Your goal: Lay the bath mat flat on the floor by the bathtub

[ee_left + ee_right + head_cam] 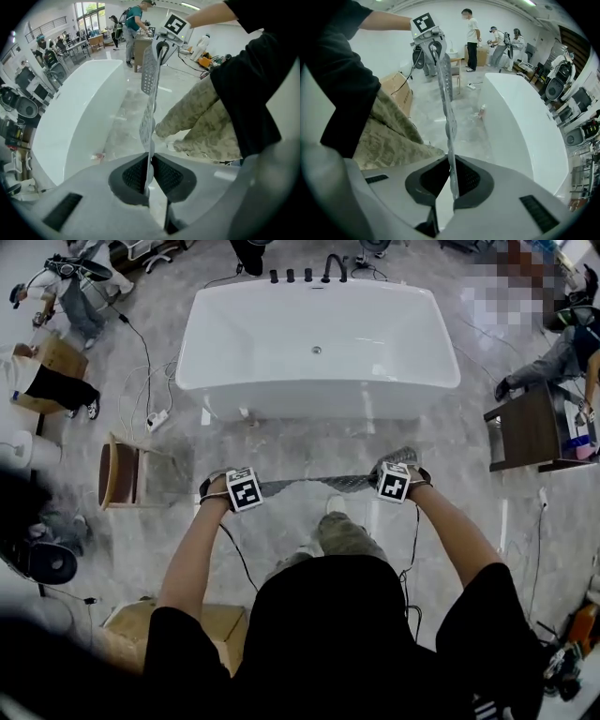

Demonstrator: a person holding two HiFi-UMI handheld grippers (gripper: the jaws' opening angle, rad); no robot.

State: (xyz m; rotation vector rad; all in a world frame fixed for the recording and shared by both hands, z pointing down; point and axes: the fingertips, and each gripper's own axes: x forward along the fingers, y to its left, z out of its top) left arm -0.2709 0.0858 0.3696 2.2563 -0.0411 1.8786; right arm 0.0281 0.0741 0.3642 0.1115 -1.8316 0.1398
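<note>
A thin grey perforated bath mat hangs stretched edge-up between my two grippers, in the air in front of the white bathtub. My left gripper is shut on the mat's left end, and the mat runs away from its pads toward the other gripper. At the right end my right gripper is shut on the mat as well. The tub lies left of the mat in the left gripper view, and the tub lies right of it in the right gripper view.
A wooden stool stands on the marble floor left of me and a dark wooden side table right of the tub. Cardboard boxes sit behind my left side. Cables trail on the floor. People stand and sit around the edges.
</note>
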